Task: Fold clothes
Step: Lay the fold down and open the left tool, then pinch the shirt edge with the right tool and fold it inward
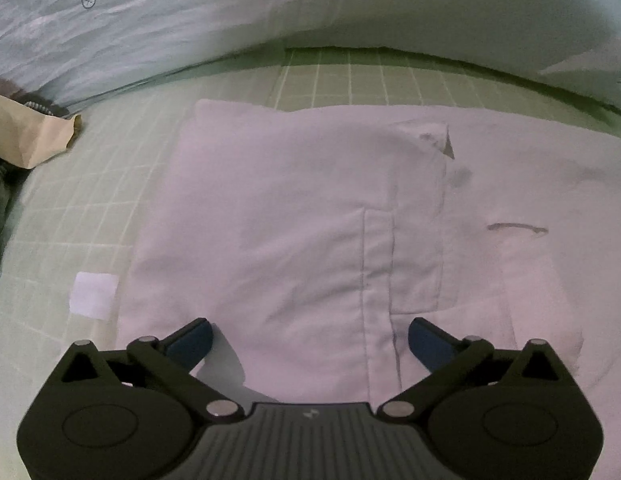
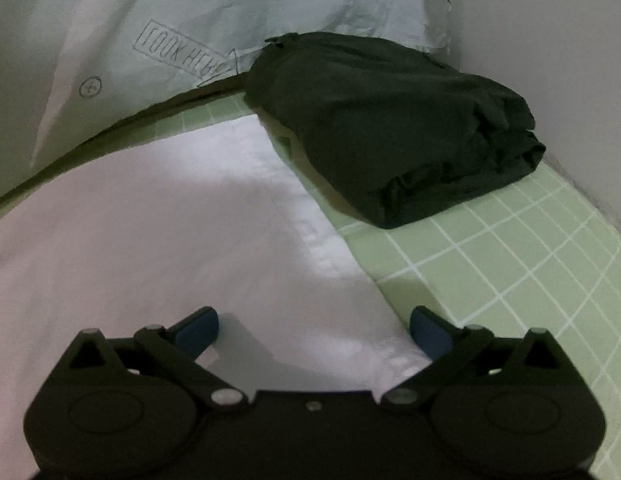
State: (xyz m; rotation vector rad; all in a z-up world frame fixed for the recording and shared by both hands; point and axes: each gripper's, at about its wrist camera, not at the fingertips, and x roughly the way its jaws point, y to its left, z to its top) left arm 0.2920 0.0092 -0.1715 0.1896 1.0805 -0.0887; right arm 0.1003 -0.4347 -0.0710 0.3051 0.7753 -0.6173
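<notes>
step in hand: a fold on the white garment (image 1: 294, 216) seems to be under way or just made. its left part is seen laid over the middle, with a straight edge down the right side of that flap. it cannot be told if more folds are planned or if this piece is nearly done.
next move: if more folding is wanted, an edge of the white cloth would have to be pinched flat and carried over without wrinkles being made. both grippers are empty now, so a grip would be needed first.
left gripper (image 1: 310, 340): held wide, nothing between its blue pads. it is low over the near edge of the white garment.
right gripper (image 2: 314, 330): held wide too, nothing gripped. it is over the right part of the white garment (image 2: 170, 240), near its slanted edge.
where the white garment is: spread flat on the green checked surface (image 1: 350, 76), filling most of the middle.
how it looks: thin, smooth, pale, with a long stitched band down the front and a small turned corner near the top.
dark garment (image 2: 390, 128): seen as a folded bundle at the far right of the green checked surface (image 2: 510, 264), near the white one, in the corner.
other cloth: a tan piece (image 1: 26, 132) is seen at the far left edge.
</notes>
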